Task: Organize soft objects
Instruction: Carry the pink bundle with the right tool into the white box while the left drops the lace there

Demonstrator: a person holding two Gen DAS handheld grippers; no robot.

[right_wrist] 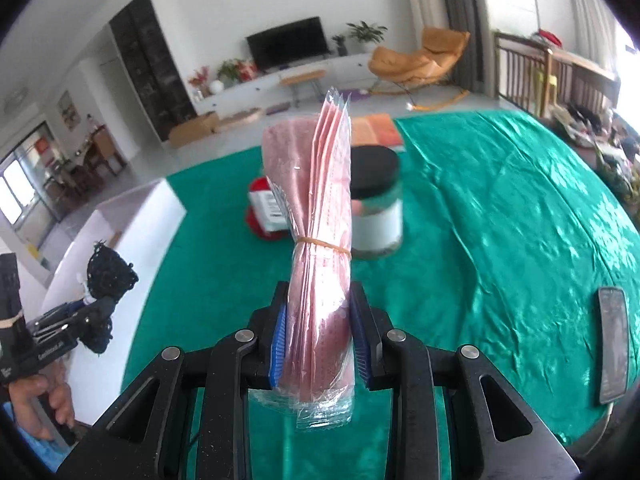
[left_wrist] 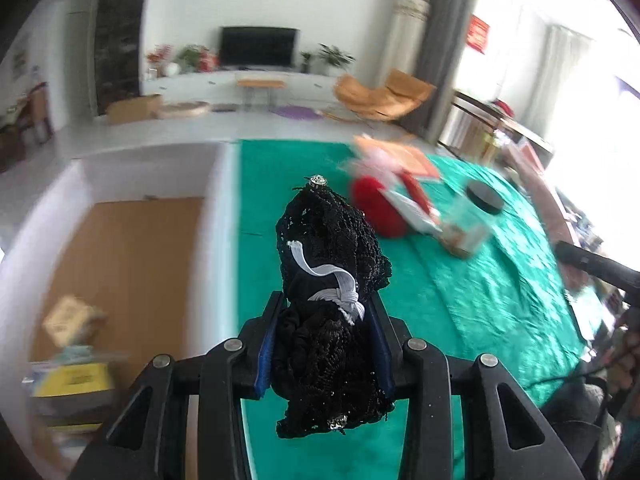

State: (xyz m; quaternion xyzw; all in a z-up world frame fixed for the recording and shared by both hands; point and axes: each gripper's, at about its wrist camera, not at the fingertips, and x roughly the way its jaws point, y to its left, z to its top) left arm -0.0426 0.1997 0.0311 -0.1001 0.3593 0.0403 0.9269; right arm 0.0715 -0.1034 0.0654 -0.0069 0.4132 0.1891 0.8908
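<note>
My left gripper (left_wrist: 326,312) is shut on a black lace bundle (left_wrist: 332,248) tied with a white ribbon, held above the left edge of the green-clothed table (left_wrist: 500,280). The bundle also shows in the right wrist view (right_wrist: 108,276) at far left, beside a white box (right_wrist: 132,216). My right gripper (right_wrist: 318,316) is shut on a banded bundle of pink packets in clear wrap (right_wrist: 316,208), held upright above the table. A red soft object with a label (right_wrist: 262,212) lies on the cloth beyond it.
A clear jar with a black lid (right_wrist: 376,208) stands mid-table, with an orange booklet (right_wrist: 376,128) behind it. A dark phone (right_wrist: 612,340) lies at the table's right edge. The white box has a brown bottom (left_wrist: 132,264). The living room lies beyond.
</note>
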